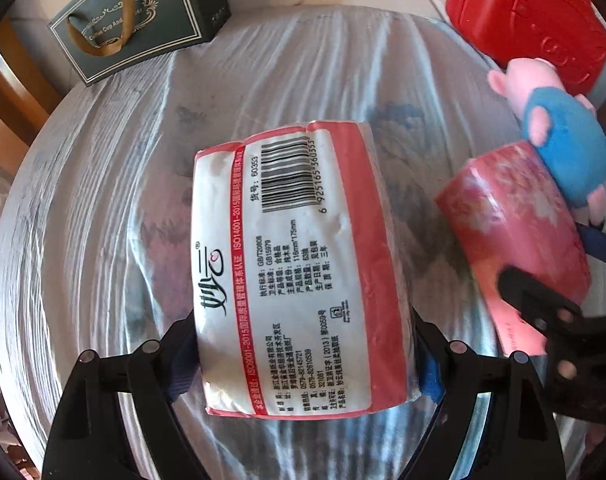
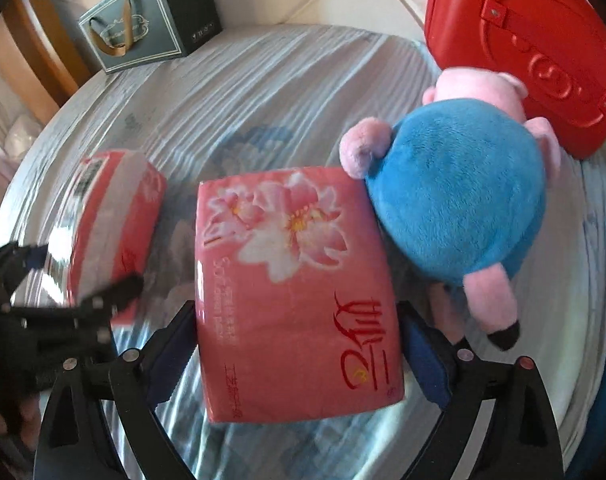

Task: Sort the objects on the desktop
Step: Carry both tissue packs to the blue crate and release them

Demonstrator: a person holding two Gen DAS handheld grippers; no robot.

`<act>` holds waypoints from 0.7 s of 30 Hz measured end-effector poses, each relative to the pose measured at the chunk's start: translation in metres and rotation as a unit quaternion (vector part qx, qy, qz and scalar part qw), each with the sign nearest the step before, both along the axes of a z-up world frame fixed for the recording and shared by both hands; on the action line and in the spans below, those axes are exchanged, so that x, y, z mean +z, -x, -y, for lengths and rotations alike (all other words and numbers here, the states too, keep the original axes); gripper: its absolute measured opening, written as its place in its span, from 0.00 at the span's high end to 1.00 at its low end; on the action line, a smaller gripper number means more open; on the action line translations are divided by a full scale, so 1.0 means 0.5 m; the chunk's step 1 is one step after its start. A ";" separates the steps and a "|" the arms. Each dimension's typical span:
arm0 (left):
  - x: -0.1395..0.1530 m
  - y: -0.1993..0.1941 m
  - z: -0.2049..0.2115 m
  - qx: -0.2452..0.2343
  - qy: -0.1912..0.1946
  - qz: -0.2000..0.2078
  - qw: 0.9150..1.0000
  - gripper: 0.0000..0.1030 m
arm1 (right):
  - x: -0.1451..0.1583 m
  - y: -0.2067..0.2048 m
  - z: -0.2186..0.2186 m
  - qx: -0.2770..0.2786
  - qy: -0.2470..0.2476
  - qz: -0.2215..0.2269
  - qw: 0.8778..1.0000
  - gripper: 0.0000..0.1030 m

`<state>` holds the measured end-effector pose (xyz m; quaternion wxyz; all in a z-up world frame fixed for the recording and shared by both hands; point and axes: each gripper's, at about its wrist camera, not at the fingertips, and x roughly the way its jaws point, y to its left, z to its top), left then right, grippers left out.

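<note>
My left hand-held gripper (image 1: 299,364) clamps the pink-and-white plastic tissue pack (image 1: 299,264), label up; my right hand-held gripper (image 2: 299,354) clamps the pink flowered tissue pack (image 2: 299,292), both seemingly just above the film-covered round worktop (image 2: 231,92). Next I must place them together, avoiding the blue-and-pink plush pig (image 2: 459,192).
</note>
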<state>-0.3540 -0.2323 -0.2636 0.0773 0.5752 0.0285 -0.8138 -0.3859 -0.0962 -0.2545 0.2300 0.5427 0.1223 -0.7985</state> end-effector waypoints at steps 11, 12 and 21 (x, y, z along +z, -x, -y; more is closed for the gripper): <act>0.129 -0.061 -0.006 0.006 0.006 -0.083 0.996 0.18 | 0.131 -0.080 -0.015 0.007 0.029 -0.080 0.996 0.15; 0.149 -0.073 -0.008 0.007 0.008 -0.095 0.995 0.18 | 0.162 -0.099 -0.021 0.006 0.037 -0.099 0.994 0.15; 0.336 -0.227 -0.068 -0.013 0.019 -0.205 0.979 0.18 | 0.380 -0.280 -0.104 -0.015 0.073 -0.245 0.967 0.14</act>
